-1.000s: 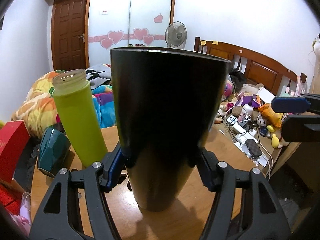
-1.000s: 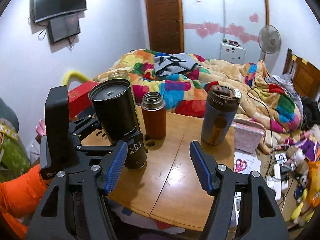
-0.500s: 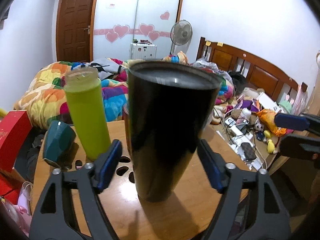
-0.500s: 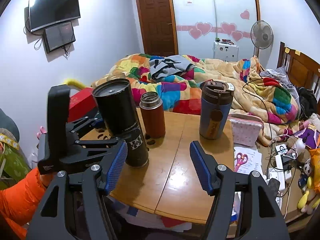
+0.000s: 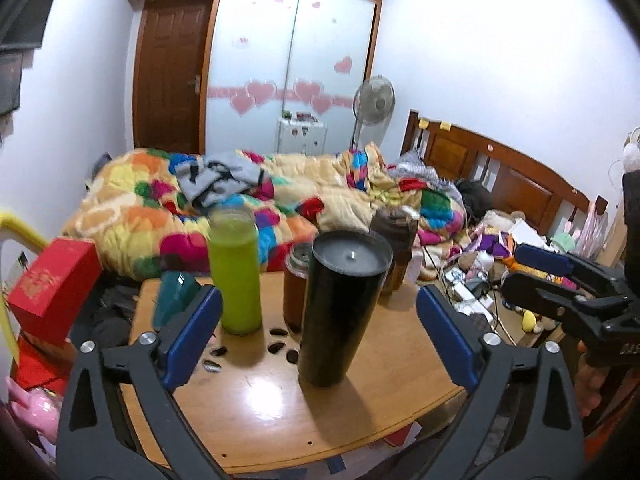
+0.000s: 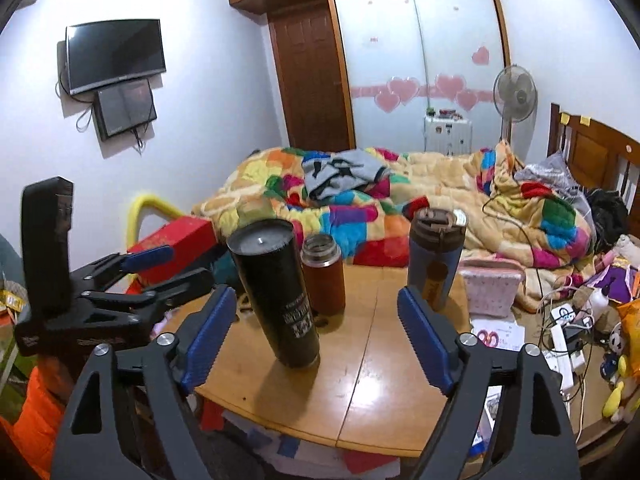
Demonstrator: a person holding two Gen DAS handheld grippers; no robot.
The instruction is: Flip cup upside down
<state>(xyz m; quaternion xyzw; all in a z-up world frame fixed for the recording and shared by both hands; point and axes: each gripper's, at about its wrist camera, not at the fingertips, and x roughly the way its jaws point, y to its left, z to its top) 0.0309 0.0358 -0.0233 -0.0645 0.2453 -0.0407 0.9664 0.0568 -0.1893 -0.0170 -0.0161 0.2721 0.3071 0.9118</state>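
A tall black cup (image 5: 340,312) stands on the round wooden table (image 5: 256,412) with its closed base up and its printed label upside down; it also shows in the right wrist view (image 6: 280,296). My left gripper (image 5: 320,336) is open and empty, drawn back from the cup with both blue pads clear of it. My right gripper (image 6: 316,340) is open and empty over the table's near edge, the cup just left of its centre. Each gripper shows in the other's view: the left one (image 6: 152,268), the right one (image 5: 536,272).
A green bottle (image 5: 234,272), a brown flask (image 6: 323,276) and a blue-grey lidded tumbler (image 6: 434,256) stand behind the cup. A teal object (image 5: 174,292) and a red box (image 5: 52,284) are at the left. A pink pouch (image 6: 492,288), bed and floor clutter lie beyond.
My left gripper let go of the black cup, opened wide and drew back from it. The cup now stands free on the table. My right gripper stayed open and shifted slightly.
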